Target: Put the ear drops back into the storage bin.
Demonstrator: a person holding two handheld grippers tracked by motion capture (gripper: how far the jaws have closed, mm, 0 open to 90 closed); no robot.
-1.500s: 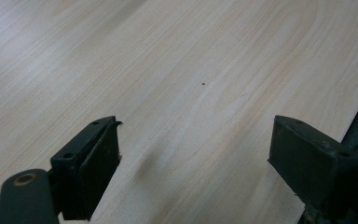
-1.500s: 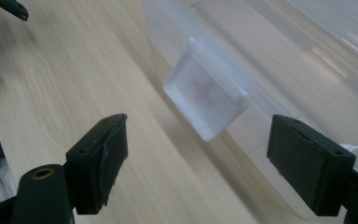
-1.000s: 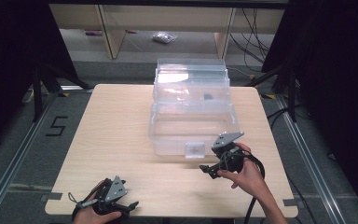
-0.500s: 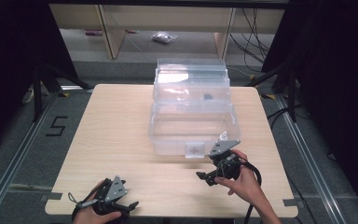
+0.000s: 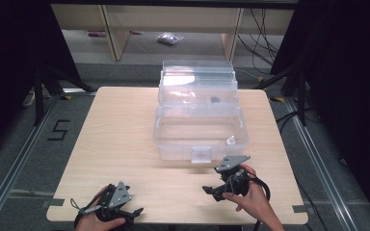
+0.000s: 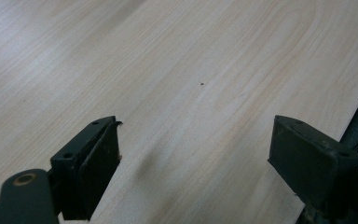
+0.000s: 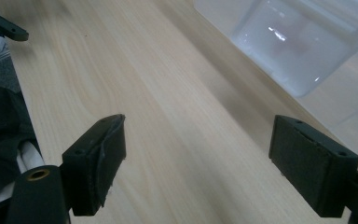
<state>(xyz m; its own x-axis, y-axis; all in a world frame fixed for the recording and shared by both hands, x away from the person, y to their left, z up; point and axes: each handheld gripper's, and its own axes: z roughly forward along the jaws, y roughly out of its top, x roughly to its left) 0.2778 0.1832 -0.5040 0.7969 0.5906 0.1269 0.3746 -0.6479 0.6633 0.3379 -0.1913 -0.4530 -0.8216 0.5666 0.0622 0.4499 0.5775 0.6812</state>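
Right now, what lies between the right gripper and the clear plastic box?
Nothing but bare light wood table. In the high view, the right gripper sits just short of the clear plastic box, with no object on the strip between them.

lab | black curtains (image 5: 9,72) | floor cables (image 5: 265,33) | taped floor number (image 5: 60,130)

The pale beige wooden table (image 6: 205,70) with fine brown grain lies under the black fingers (image 6: 91,163). Beyond the black fingers (image 7: 98,163) of the other gripper stands the clear colourless plastic box (image 7: 303,46).
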